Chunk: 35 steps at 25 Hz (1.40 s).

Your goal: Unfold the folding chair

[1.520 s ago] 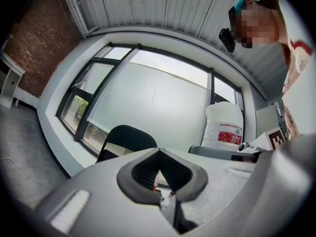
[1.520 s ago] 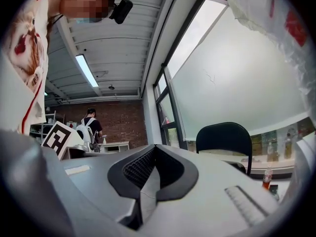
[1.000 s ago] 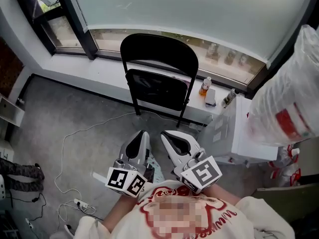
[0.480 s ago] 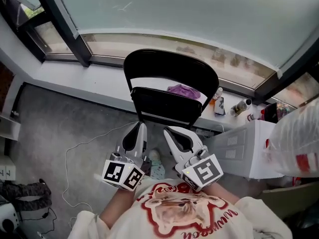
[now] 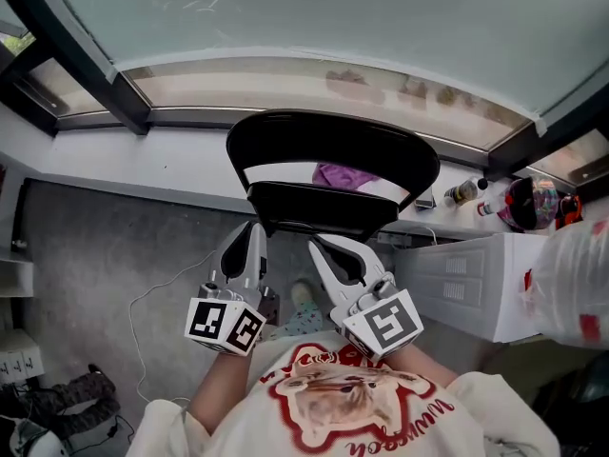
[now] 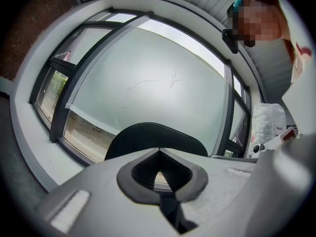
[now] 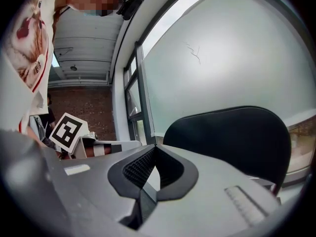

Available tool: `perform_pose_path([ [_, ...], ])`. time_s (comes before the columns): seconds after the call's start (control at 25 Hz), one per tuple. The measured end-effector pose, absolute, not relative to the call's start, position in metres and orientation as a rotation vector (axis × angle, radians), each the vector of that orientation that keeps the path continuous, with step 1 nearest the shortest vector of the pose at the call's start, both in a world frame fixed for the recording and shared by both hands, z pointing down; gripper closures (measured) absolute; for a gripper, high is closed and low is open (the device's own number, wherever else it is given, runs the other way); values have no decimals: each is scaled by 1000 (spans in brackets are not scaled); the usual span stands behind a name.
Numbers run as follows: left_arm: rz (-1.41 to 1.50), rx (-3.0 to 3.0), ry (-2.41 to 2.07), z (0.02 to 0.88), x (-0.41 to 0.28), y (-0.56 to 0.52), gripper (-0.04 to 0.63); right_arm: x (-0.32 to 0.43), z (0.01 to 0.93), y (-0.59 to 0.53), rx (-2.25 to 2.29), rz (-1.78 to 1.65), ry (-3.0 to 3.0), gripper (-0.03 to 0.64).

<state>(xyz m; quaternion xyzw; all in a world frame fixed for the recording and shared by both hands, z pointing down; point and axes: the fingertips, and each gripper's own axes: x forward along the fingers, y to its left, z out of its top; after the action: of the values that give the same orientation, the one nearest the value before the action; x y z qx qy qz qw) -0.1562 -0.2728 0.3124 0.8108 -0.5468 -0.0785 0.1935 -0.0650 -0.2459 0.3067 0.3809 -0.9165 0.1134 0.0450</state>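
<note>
The black folding chair (image 5: pixel 333 146) stands folded against the window sill, its seat (image 5: pixel 324 208) flat up against the backrest. My left gripper (image 5: pixel 254 229) is shut and empty, its tip just short of the seat's lower left edge. To its right, my right gripper (image 5: pixel 319 247) is also shut with nothing in it, just below the seat's lower edge. In the left gripper view the closed jaws (image 6: pixel 159 150) point at the chair's backrest (image 6: pixel 148 135). The right gripper view shows closed jaws (image 7: pixel 155 146) with the backrest (image 7: pixel 232 137) to their right.
A purple cloth (image 5: pixel 344 175) lies on the sill behind the chair, with bottles (image 5: pixel 463 191) further right. A white cabinet (image 5: pixel 466 279) and a plastic bag (image 5: pixel 580 274) stand at the right. A white cable (image 5: pixel 157 288) trails over the grey floor at the left.
Both grippers have travelled forward to the chair, which was well ahead and now sits right at their tips. Both stayed shut.
</note>
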Motion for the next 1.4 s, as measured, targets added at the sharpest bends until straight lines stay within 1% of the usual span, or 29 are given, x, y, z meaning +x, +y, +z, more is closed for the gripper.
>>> perform_pose_path([
  [0.16,-206,2235,-1572,330,-170,-289,595,-69,324,-254,1138,428,-2774,594],
  [0.28,-143,2208,-1630,348,-182,-303,595,-71,341,-262,1145,558,-2777,594],
  [0.52,-5,2186,-1702,385,-208,-326,595,-61,393,-276,1284,1002,-2639,594],
  [0.72,22,2175,-1695,409,-224,-357,595,-54,439,-297,1436,1452,-2452,589],
  [0.84,67,2175,-1690,419,-232,-374,595,-46,460,-308,1542,1723,-2309,539],
  [0.92,98,2180,-1678,426,-234,-383,595,-39,473,-314,1627,1922,-2202,467],
  [1.04,134,2173,-1644,436,-231,-396,594,-30,492,-321,1747,2207,-2002,423],
  [1.2,185,2138,-1655,449,-232,-406,586,-23,516,-328,1886,2482,-1731,389],
  [1.24,189,2135,-1640,452,-231,-407,556,-21,521,-330,1923,2544,-1663,377],
  [1.28,189,2132,-1622,455,-229,-409,501,-19,526,-332,1956,2607,-1596,351],
  [1.32,190,2130,-1608,457,-227,-410,466,-18,530,-334,1983,2663,-1535,322],
  [1.4,195,2136,-1595,459,-225,-414,428,-15,536,-340,2020,2725,-1450,301],
])
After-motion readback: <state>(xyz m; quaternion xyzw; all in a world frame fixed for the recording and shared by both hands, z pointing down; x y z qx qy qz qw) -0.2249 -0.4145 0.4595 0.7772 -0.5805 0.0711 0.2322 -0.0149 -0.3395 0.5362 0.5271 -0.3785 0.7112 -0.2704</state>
